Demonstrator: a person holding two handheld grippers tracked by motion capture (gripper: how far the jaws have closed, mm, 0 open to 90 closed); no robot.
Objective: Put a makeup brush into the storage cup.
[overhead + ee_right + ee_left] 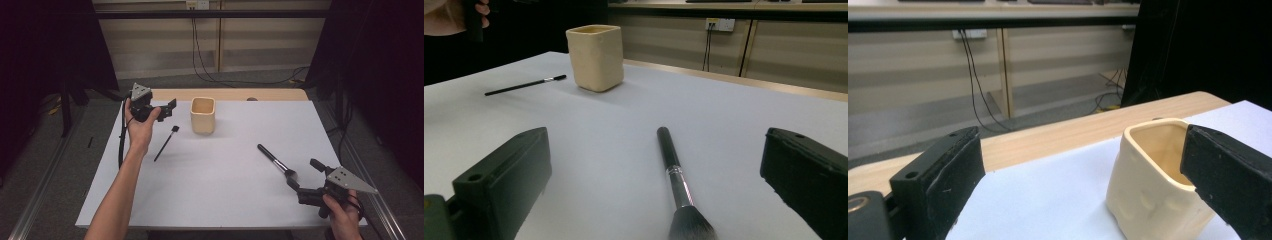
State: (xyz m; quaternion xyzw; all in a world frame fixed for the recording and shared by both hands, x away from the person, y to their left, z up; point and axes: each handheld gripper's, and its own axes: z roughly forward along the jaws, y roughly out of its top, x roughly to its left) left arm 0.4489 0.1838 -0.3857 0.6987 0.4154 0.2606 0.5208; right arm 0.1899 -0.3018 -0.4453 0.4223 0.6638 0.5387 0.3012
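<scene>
Cream cup (203, 115) upright on white sheet (220, 200), inside looks empty. Left gripper (170, 107) jaws released beside cup. Right gripper (304, 174) jaws released around big brush (276, 161). Thin brush (166, 143) lies near cup.

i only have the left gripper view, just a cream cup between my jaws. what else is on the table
Observer: A thin black brush lies on the white sheet, to the left of the cream cup in the high view.
Operator: anything near the other hand
Observer: Yes, a thicker makeup brush lies between the open jaws of the right gripper, bristles toward it.
Operator: is it holding that brush
Observer: No, the jaws stand wide on either side and the brush rests flat on the sheet.
Operator: is the cup empty
Observer: From the high view it looks empty.
</scene>
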